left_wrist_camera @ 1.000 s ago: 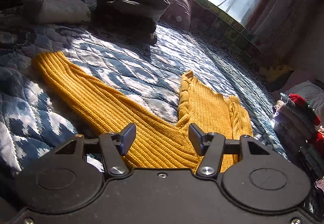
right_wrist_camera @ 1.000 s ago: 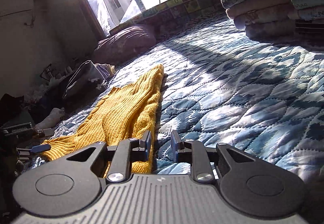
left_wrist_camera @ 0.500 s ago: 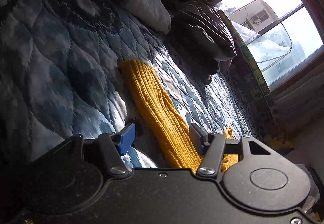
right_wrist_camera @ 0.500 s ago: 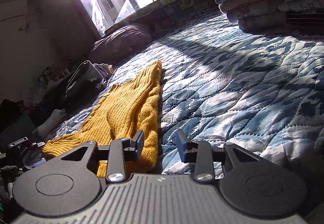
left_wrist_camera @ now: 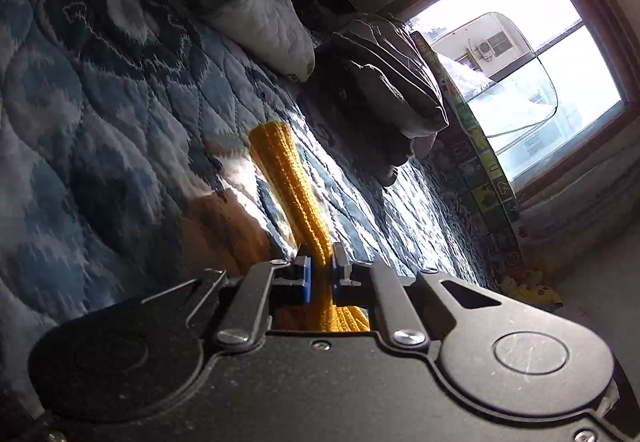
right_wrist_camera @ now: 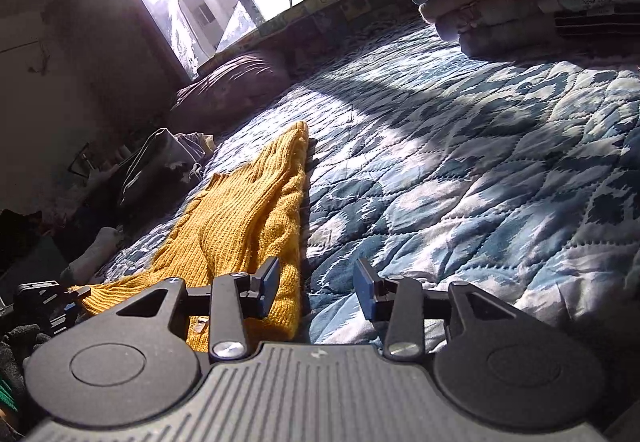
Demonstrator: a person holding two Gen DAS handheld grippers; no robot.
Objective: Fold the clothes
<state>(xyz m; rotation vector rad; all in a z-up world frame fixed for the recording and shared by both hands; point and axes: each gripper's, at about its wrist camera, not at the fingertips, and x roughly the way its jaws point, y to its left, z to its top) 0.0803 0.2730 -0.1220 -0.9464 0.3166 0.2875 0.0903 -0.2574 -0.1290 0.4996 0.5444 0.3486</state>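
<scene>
Yellow sweater spread on the blue quilt

The left gripper (left_wrist_camera: 321, 274) pinches the sweater (right_wrist_camera: 248, 218) sleeve (left_wrist_camera: 288, 178) tight; the right gripper (right_wrist_camera: 316, 282) hangs wide apart and empty over the sweater's edge on the quilt (right_wrist_camera: 460, 178)

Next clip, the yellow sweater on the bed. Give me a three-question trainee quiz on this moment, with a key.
1. True or false: the left gripper is shut on the yellow sweater.
2. Multiple choice: the right gripper is (a) shut on the sweater, (b) open over the sweater's edge and the blue quilt, (c) shut on a pillow.
3. Fill in: in the right wrist view, the stack of folded clothes sits at the upper ____ of the picture.

Key: 1 true, its blue pads pinch the ribbed sleeve. 2 b, the jaws stand apart with nothing between them. 3 right.
</scene>
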